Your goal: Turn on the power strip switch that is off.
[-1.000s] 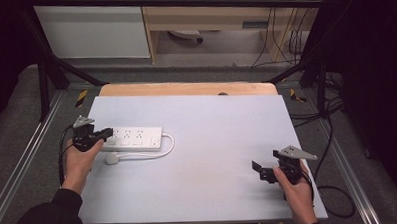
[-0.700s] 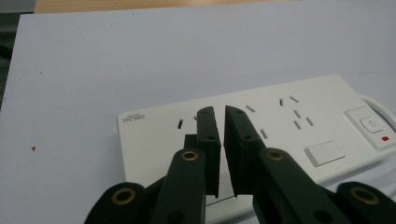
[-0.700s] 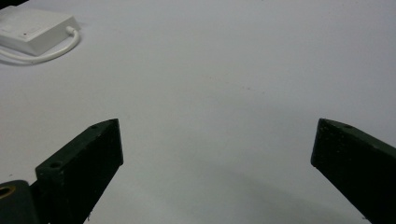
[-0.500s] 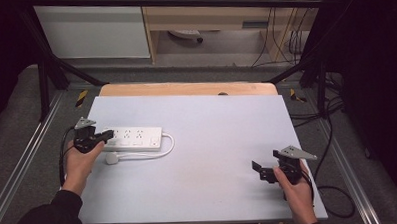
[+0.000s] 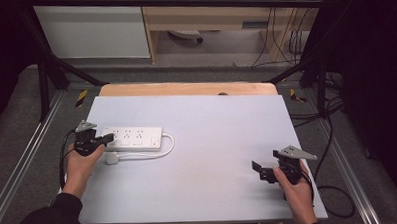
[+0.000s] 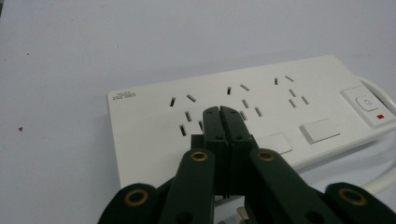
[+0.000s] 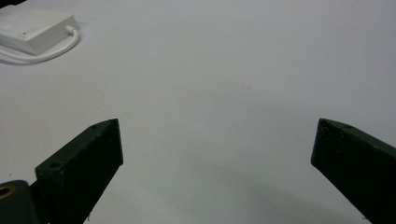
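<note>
Jaws of the left gripper [image 6: 219, 112] sit clenched over the power strip [image 6: 243, 116], the right gripper [image 7: 215, 154] spread above bare tabletop [image 5: 212, 141], nothing plugged in yet.

Both handheld grippers were black. The left gripper [image 6: 219, 112] had brass-ringed pivots behind its slim jaws; the right gripper [image 5: 262, 171] carried a grey triangular plate on top. A dark sleeve [image 5: 50, 221] covered the left forearm.
</note>
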A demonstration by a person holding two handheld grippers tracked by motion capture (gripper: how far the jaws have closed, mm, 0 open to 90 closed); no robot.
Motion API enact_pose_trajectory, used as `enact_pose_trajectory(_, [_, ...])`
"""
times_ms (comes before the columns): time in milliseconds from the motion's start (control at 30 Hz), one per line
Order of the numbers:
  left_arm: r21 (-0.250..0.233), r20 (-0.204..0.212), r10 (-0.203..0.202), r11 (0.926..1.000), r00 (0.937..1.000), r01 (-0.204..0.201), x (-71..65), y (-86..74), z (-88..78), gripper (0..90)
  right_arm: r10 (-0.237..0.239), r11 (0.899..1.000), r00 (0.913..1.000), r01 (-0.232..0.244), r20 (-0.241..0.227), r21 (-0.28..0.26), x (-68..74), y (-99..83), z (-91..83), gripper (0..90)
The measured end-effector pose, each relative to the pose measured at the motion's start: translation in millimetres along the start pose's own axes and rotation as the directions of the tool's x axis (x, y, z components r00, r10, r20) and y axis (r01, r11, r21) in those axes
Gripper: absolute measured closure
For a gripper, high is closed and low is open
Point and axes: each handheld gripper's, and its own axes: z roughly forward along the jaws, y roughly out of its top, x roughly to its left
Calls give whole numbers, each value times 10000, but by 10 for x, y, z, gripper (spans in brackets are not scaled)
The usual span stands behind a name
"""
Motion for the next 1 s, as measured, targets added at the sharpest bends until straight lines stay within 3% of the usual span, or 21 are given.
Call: enact_pose_trajectory(1000, [83,-23,124,9999,9999,-123,-22,-61,47,900,-77,10000,10000,77,15,-2,-2,0,-1,27])
